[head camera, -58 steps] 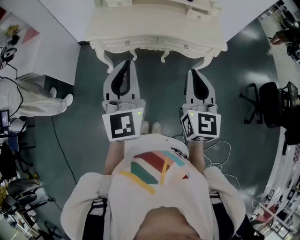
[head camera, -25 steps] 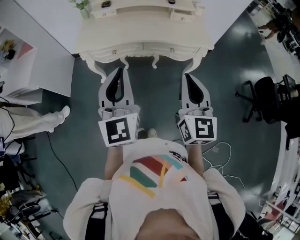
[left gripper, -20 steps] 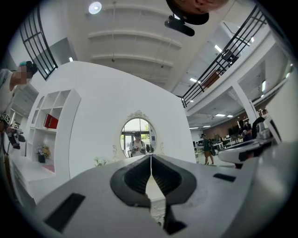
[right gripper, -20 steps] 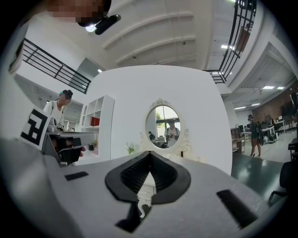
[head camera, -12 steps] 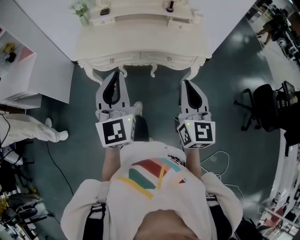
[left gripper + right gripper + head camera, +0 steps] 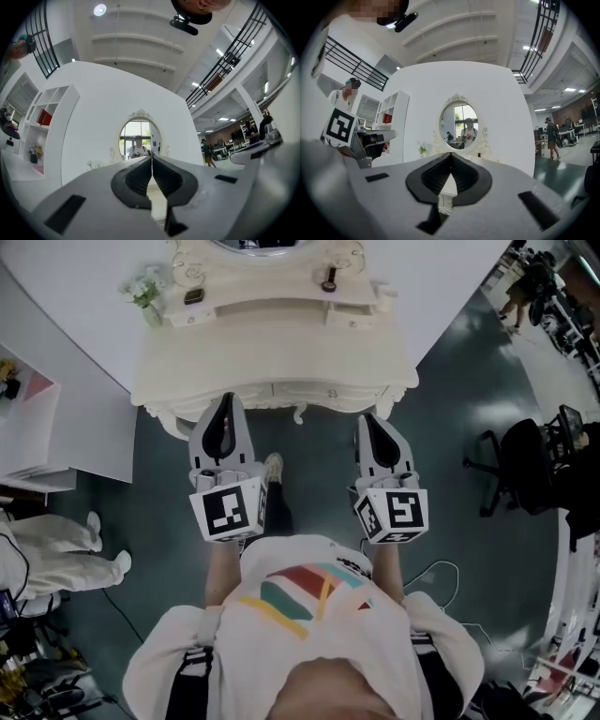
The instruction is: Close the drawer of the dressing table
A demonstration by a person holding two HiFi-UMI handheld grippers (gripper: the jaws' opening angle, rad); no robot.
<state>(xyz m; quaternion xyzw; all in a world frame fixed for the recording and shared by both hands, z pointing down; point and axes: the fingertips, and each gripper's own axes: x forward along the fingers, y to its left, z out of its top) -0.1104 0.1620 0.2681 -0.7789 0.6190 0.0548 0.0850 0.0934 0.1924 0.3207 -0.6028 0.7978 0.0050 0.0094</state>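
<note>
The cream dressing table (image 6: 272, 357) stands just ahead, with its long front drawers (image 6: 300, 390) facing me; one knob (image 6: 331, 393) shows. Two small upper drawers (image 6: 349, 315) flank the oval mirror (image 6: 139, 140), and I cannot tell whether any drawer stands open. My left gripper (image 6: 226, 397) is shut and empty, its tip over the table's front left edge. My right gripper (image 6: 367, 418) is shut and empty, just short of the front right corner. In the left gripper view the left gripper (image 6: 151, 157) points at the mirror. The right gripper (image 6: 451, 153) points at the mirror (image 6: 461, 123).
A white shelf unit (image 6: 56, 427) stands left of the table, where a person in white (image 6: 47, 540) stands nearby. A black office chair (image 6: 511, 465) is at the right. A cable (image 6: 431, 573) lies on the dark floor. Flowers (image 6: 141, 287) sit on the tabletop.
I have stepped toward the dressing table with both grippers held out. The table has come nearer, and the tips now reach its front edge. Both pairs of jaws stayed shut.
</note>
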